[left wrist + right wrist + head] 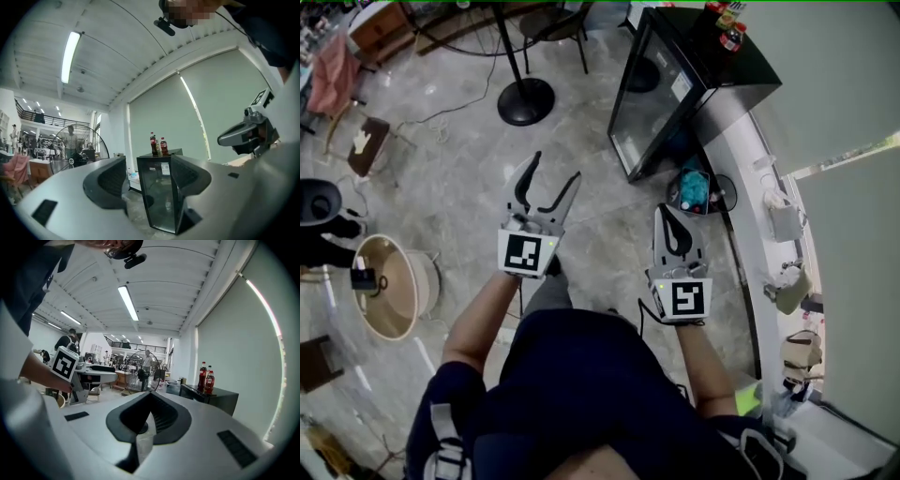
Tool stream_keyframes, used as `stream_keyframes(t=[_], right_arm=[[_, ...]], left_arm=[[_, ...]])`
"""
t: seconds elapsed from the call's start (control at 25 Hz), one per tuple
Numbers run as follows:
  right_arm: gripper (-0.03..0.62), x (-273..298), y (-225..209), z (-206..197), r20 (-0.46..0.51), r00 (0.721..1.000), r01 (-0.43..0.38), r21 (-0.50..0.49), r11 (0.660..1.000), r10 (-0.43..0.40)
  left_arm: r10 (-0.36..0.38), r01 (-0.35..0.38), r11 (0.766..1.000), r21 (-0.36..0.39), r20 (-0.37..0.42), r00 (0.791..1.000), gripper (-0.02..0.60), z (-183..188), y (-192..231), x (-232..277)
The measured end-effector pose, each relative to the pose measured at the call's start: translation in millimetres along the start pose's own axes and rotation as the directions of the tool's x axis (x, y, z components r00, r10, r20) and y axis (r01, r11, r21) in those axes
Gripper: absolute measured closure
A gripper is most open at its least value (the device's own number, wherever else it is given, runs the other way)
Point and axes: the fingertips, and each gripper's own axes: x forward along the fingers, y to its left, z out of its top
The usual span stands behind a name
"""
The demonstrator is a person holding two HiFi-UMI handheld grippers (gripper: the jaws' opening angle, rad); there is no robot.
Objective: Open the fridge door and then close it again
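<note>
The left claw (556, 169) is spread wide with nothing pinched in it. It is held out level and aimed at the fridge (670, 89), well short of it. In the left gripper view the dark cabinet shows in the gap between the two jaws, but it stands off in the distance and nothing touches it. The right claw (667, 217) is pressed together, jaw against jaw and empty, and it too is well apart from the fridge, on the side nearer the window wall. Each claw carries its marker cube (525, 253) at the back, with the person's forearms running down from there. And the fridge itself: a small black cabinet on the floor (459, 169), its glass door (649, 108) facing both claws and lying flush with the frame, so shut. On top of the fridge stand red-labelled bottles (206, 379), close together. Just beside the fridge, between it and the right claw, a blue-and-dark bundle (694, 192) sits low down; what it is I cannot make out. A white surface (750, 216) runs from the fridge along the blinds. Away from the fridge's door side, the round black base of a standing fan (525, 101) rests on the floor. Farther off that way, past the left claw, sits a tan round basket (389, 286).
</note>
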Motion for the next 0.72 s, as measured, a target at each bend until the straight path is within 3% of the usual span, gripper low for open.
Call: stream_keyframes(t=[0.32,0.72], right_arm=[[0.576,131.0,0.8,4.9,-0.047,0.993,0.11,0.02,0.994,-0.109],[0.576,252.8,-71.1,-22.5,-0.072,0.981,0.187,0.072,0.98,-0.182]], left_arm=[[-0.152,0.152,0.988,-0.019,0.006,0.988,0.287,-21.1,91.7,110.6],[-0.284,0.283,0.959,-0.032,-0.036,0.958,0.287,-79.2,127.3,272.3]])
